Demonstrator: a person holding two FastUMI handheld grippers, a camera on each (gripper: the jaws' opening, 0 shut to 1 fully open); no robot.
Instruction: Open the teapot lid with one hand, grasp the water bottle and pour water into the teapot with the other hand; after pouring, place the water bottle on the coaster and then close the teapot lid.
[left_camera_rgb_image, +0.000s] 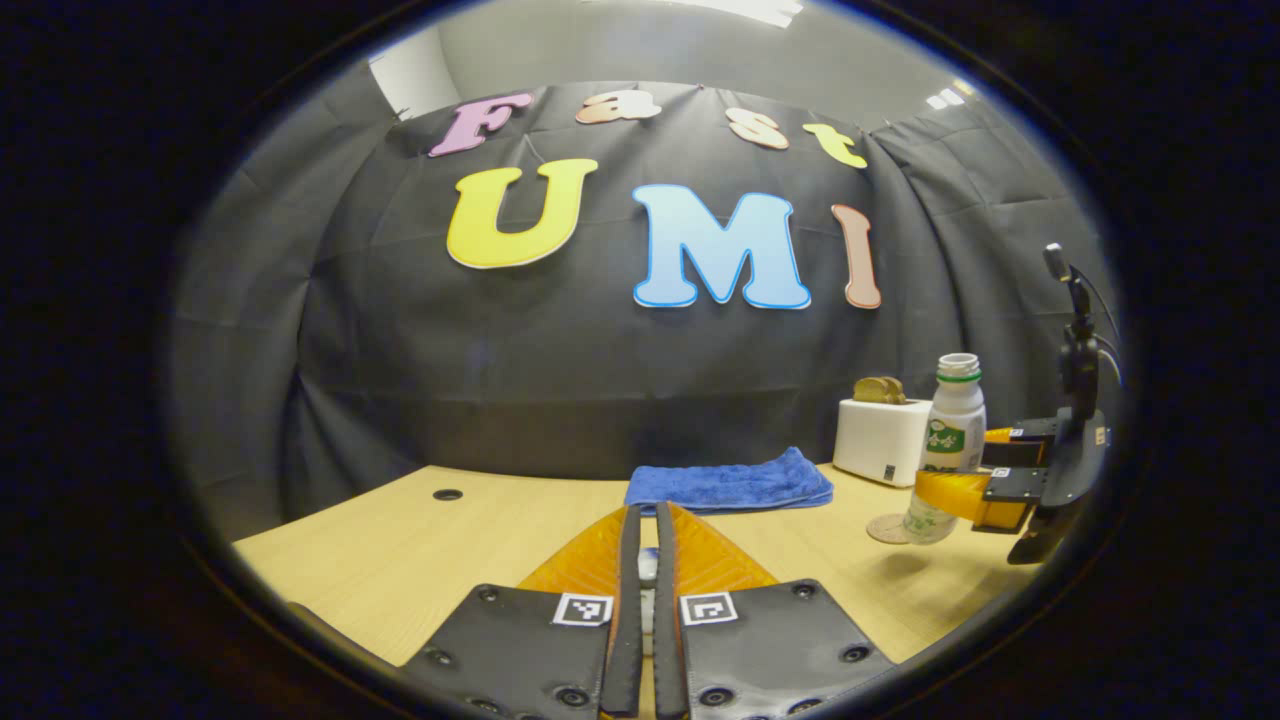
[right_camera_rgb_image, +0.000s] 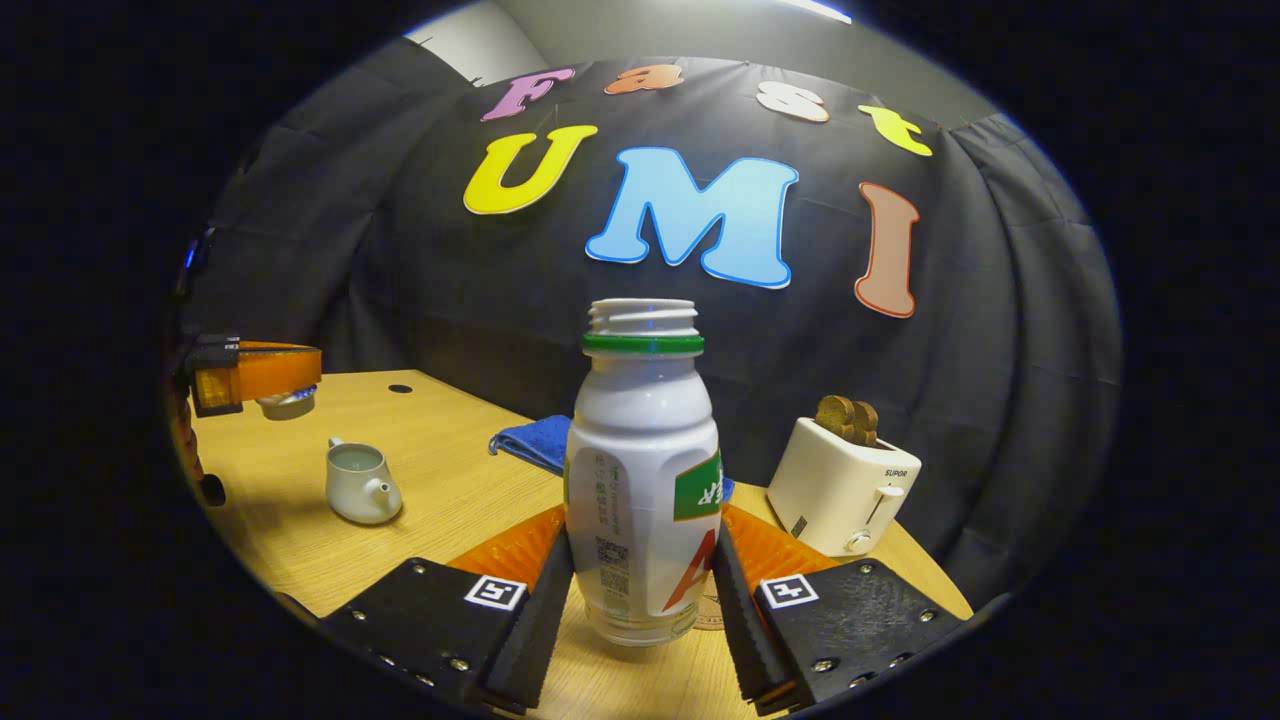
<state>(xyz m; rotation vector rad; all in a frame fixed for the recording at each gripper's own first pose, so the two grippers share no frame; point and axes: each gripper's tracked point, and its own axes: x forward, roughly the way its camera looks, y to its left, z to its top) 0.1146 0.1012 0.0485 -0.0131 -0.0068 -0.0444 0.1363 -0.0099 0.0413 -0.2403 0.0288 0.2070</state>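
Bottle (right_camera_rgb_image: 643, 470) is standing upright between the right gripper (right_camera_rgb_image: 640, 590) fingers, both pressing its sides, just over the coaster (left_camera_rgb_image: 888, 528). Left of it, across open table (right_camera_rgb_image: 450, 470), the teapot (right_camera_rgb_image: 361, 484) is sitting lidless; the left gripper (left_camera_rgb_image: 647, 570), nearly closed, is pinching the lid (right_camera_rgb_image: 287, 403) above.

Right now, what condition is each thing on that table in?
water bottle: uncapped, upright, held in the right tongs, just above the coaster.
teapot: lid off, standing open.
teapot lid: held up in the left tongs.
towel: folded, lying flat.
toaster: bread popped up.
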